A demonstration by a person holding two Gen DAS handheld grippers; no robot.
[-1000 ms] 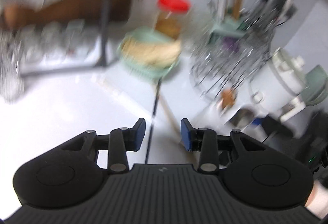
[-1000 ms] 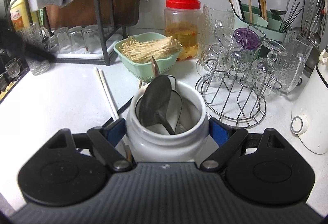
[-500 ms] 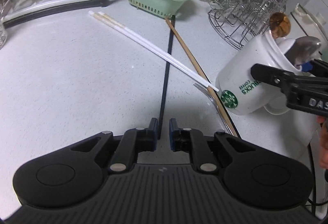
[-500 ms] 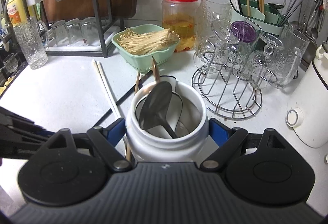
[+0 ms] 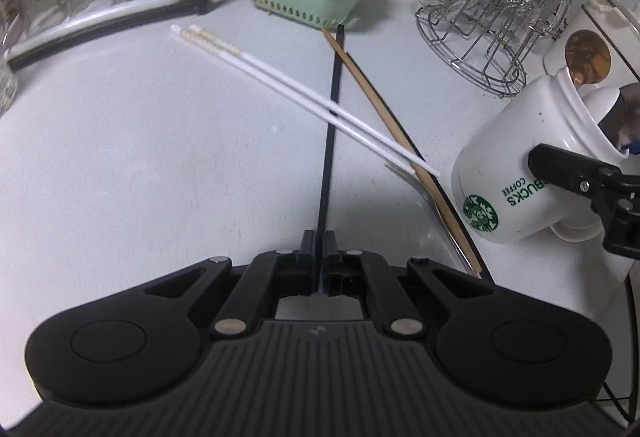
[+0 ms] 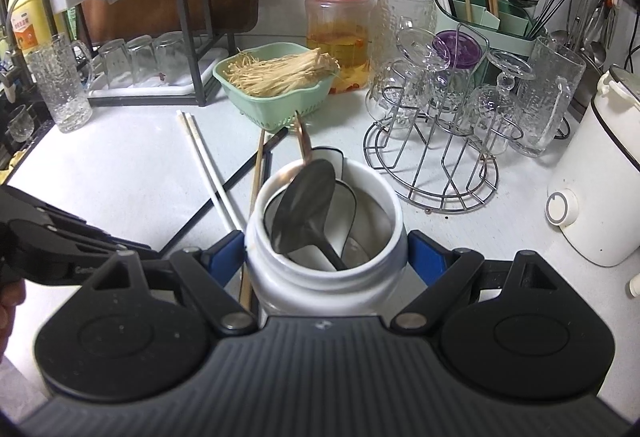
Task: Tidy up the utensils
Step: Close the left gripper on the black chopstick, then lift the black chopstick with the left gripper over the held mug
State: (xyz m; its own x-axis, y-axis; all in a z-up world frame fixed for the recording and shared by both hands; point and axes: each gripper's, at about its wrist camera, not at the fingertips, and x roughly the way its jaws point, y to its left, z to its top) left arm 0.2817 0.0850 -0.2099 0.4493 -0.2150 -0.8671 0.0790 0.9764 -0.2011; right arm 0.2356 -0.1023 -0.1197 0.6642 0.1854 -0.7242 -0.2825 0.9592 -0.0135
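My left gripper (image 5: 319,237) is shut on the near end of a black chopstick (image 5: 330,141) that lies on the white counter and runs away toward the green basket. A pair of white chopsticks (image 5: 288,85) crosses over it, and a wooden chopstick (image 5: 384,117) lies just to its right. My right gripper (image 6: 326,251) is shut on a white Starbucks mug (image 6: 324,269), tilted, with a dark spoon (image 6: 304,209) and other utensils inside. The mug also shows in the left wrist view (image 5: 520,173), at the right.
A green basket of enoki mushrooms (image 6: 276,89) stands behind the chopsticks. A wire rack with glasses (image 6: 440,141) is to the right, a white appliance (image 6: 596,177) at far right. A dish rack with glasses (image 6: 136,61) is at back left, a utensil caddy (image 6: 480,13) at the back.
My left gripper came down to the counter and closed on the black chopstick's near end. The right gripper kept hold of the mug, nearly still.
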